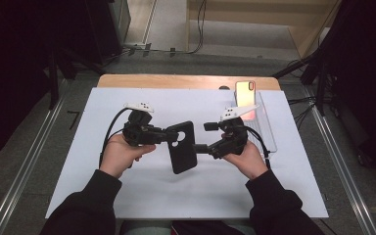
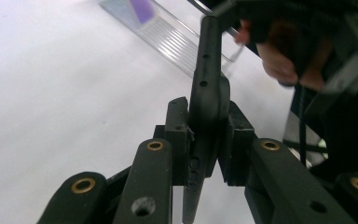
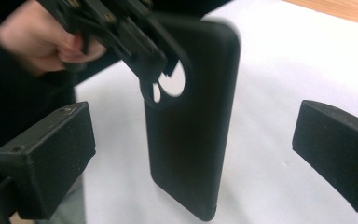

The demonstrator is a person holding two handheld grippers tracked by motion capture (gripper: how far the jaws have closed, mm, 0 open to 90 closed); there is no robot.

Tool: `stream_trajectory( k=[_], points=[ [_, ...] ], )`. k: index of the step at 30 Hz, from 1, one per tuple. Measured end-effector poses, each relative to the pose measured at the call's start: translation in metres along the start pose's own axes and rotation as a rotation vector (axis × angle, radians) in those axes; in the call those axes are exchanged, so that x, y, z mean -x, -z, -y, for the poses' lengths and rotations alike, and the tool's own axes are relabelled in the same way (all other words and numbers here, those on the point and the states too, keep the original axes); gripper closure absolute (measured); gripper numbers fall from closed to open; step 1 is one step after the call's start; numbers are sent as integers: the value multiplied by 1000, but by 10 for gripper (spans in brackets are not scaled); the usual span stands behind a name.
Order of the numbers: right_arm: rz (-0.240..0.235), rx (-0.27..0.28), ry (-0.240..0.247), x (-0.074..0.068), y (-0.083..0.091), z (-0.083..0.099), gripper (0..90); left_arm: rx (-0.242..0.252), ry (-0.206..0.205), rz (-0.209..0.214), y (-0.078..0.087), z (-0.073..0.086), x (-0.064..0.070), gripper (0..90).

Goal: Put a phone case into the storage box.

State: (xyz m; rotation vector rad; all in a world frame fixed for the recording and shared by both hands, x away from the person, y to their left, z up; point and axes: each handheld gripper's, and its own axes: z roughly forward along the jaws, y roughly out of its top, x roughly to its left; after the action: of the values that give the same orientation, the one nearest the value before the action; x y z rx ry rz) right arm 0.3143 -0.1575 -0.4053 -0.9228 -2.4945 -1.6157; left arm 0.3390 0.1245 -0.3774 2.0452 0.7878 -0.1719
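A black phone case (image 1: 182, 147) hangs above the white sheet, upright and slightly tilted. My left gripper (image 1: 174, 137) is shut on its upper part beside the round camera cut-out. In the left gripper view the case (image 2: 207, 84) stands edge-on between the closed jaws of the left gripper (image 2: 204, 126). My right gripper (image 1: 198, 147) comes in from the right at the case's side edge. In the right gripper view the right gripper (image 3: 193, 158) is open wide, its two pads (image 3: 46, 163) well apart, with the case (image 3: 191, 149) just ahead between them and the left gripper (image 3: 121, 32) clamped on it.
A phone (image 1: 245, 93) with a lit pinkish screen stands in a clear plastic holder (image 1: 264, 122) at the back right. A white sheet (image 1: 127, 191) covers the table, with the wooden edge (image 1: 176, 81) behind. Dark equipment flanks both sides.
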Motion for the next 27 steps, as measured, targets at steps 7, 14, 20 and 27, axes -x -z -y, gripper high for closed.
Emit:
stream_trajectory(
  k=[7,14,20,27],
  points=[
    [86,39,-33,-8,-9,7,0,23,41,-106,-3,-4,12,768],
    [186,58,-44,-16,-20,11,0,33,88,-153,-10,-5,20,768],
    [227,25,-41,-23,-34,13,0,35,110,-150,-15,-3,27,767],
    [272,13,-35,-28,-42,14,0,19,102,-145,-25,-1,36,766]
  ],
)
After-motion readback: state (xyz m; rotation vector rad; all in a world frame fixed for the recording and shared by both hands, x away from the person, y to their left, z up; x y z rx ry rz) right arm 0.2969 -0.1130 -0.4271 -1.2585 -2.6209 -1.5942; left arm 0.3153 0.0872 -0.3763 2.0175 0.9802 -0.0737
